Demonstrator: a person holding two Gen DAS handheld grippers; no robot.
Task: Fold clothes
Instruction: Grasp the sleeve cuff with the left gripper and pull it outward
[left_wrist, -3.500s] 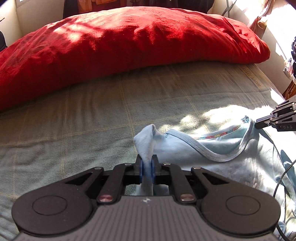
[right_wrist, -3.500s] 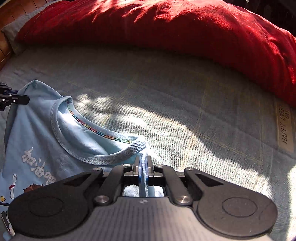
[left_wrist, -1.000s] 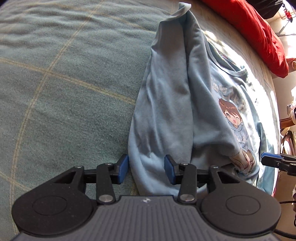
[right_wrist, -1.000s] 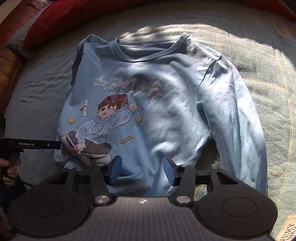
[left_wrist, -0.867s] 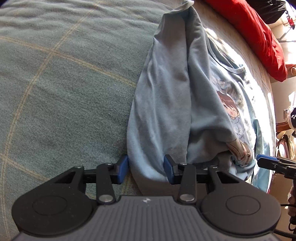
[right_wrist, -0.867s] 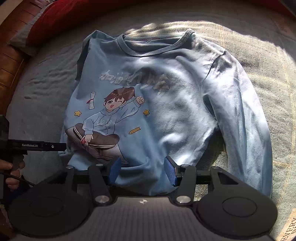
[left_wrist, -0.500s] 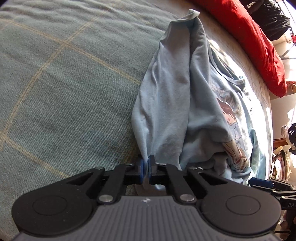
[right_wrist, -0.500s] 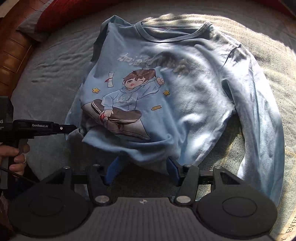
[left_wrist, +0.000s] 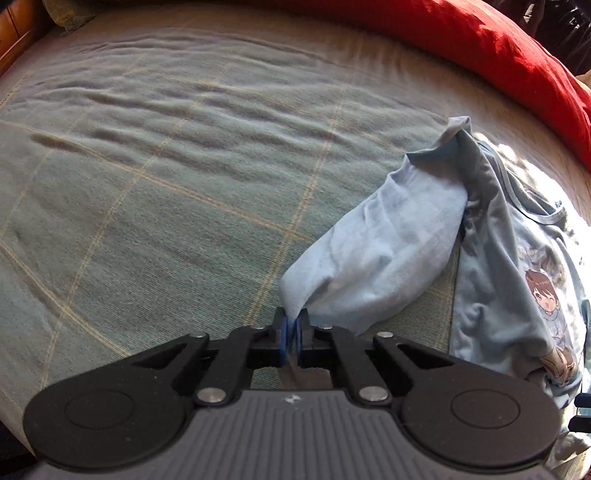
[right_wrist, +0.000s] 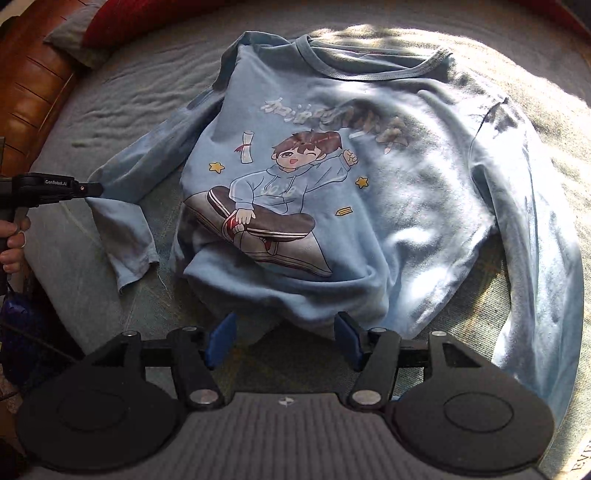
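- Two grippers in play, one light blue long-sleeve shirt (right_wrist: 388, 206) lying face up on a grey-green checked blanket (left_wrist: 147, 184).
- Far left of the right wrist view: brown wooden bed frame (right_wrist: 33, 85), plus a person's hand (right_wrist: 13, 240) on the left tool's handle.
- Left gripper (left_wrist: 291, 338): jaws fully pinched on the left sleeve (left_wrist: 373, 269). The blue pads (left_wrist: 282, 339) have the cloth squeezed between them, gripped along the sleeve's edge rather than at its end.
- In the right wrist view the left gripper's tip (right_wrist: 86, 190) meets that sleeve partway along; the cuff (right_wrist: 135, 275) hangs slack past the grip and rests on the blanket.
- The sleeve is pulled out sideways, clear of the shirt body, with a strip of blanket showing between them.
- Shirt centre: cartoon print (right_wrist: 273, 206) facing up, collar (right_wrist: 373, 62) at the far end towards the red pillow (left_wrist: 480, 44).
- The hem (right_wrist: 295, 314) is bunched and rumpled at the near edge.
- Right gripper (right_wrist: 282, 339): jaws wide apart and just been opening further, holding nothing. The bunched hem sits just ahead of and between the blue pads (right_wrist: 221, 338), with neither pad pressing on it as far as I can see.
- Right side: the right sleeve (right_wrist: 535, 258) lies flat and curved down along the shirt body, in patchy sunlight.
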